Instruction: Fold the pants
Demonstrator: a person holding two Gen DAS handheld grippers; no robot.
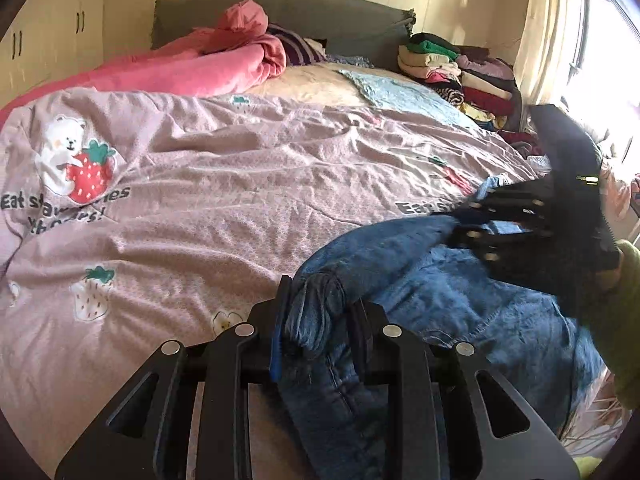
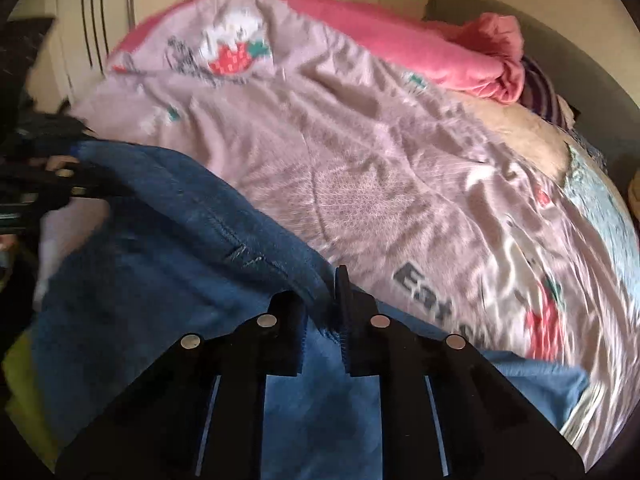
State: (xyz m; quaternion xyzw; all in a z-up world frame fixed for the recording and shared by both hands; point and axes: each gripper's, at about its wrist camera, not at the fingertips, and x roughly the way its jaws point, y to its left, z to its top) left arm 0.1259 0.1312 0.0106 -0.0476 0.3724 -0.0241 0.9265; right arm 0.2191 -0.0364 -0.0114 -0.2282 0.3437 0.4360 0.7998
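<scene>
The left gripper (image 1: 320, 312) has its jaws clamped on a bunched, thick fold of the jeans (image 1: 440, 300), the denim wadded up between the two black fingers. The right gripper (image 2: 324, 312) has its jaws pressed together on a thinner edge of the jeans (image 2: 160, 260); that view is smeared by motion, so which part of the garment it holds cannot be told.

From the left wrist, the right gripper (image 1: 456, 220) shows at the far right, its fingers pinching the cloth. From the right wrist, the left gripper (image 2: 80, 184) appears at the left edge, dark and blurred, touching the denim.

The jeans hang and spread between the two grippers at the near edge of the bed, partly resting on the quilt (image 1: 220, 184). The quilt is mauve, wrinkled, printed with a bear, strawberries and the words "Eat strawberries".

Beyond it lies a pink blanket (image 1: 208, 68) rolled along the far side, next to a striped pillow (image 1: 298, 50) and a grey headboard (image 1: 320, 12). A stack of clothes (image 1: 456, 72) sits at the head of the bed on the window side, beside a curtain (image 1: 544, 32). Cupboards (image 1: 48, 36) stand on the other side.
</scene>
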